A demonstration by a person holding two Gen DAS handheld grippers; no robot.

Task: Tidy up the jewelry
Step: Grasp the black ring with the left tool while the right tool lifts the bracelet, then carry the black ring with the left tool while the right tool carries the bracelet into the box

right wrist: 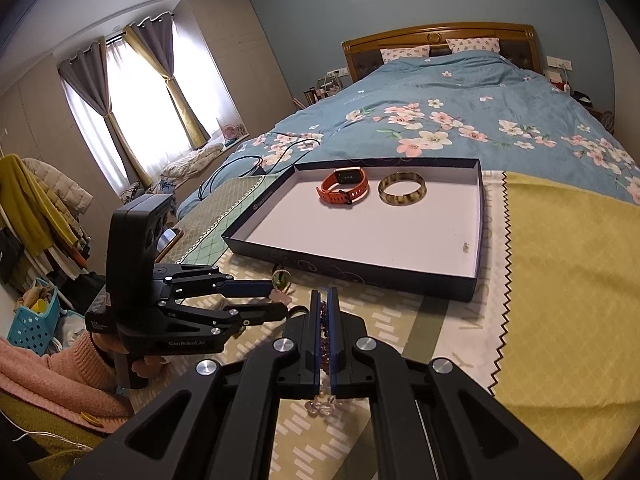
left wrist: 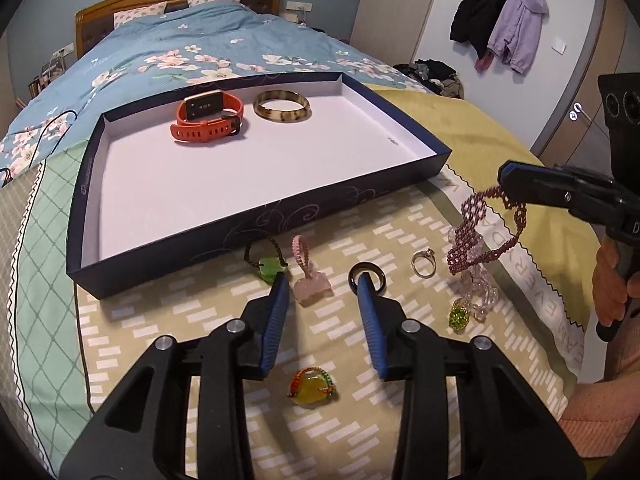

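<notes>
A dark blue tray (left wrist: 280, 216) with a white floor holds an orange watch (left wrist: 208, 118) and a tortoiseshell bangle (left wrist: 282, 106); it also shows in the right wrist view (right wrist: 352, 276). My left gripper (left wrist: 322, 280) is open, low over the cloth above a pink stone pendant (left wrist: 312, 286), a green pendant (left wrist: 269, 269) and a black ring (left wrist: 367, 276). My right gripper (left wrist: 505, 178) is shut on a purple beaded bracelet (left wrist: 486, 236) and holds it lifted right of the tray; beads show between its fingers (right wrist: 325, 332).
On the patterned cloth lie a silver ring (left wrist: 423, 262), a green bead charm (left wrist: 458, 315), clear beads (left wrist: 478, 288) and a yellow stone ring (left wrist: 312, 387). The bed's blue floral duvet (left wrist: 192, 48) lies behind the tray. Coats (left wrist: 500, 20) hang at the far right.
</notes>
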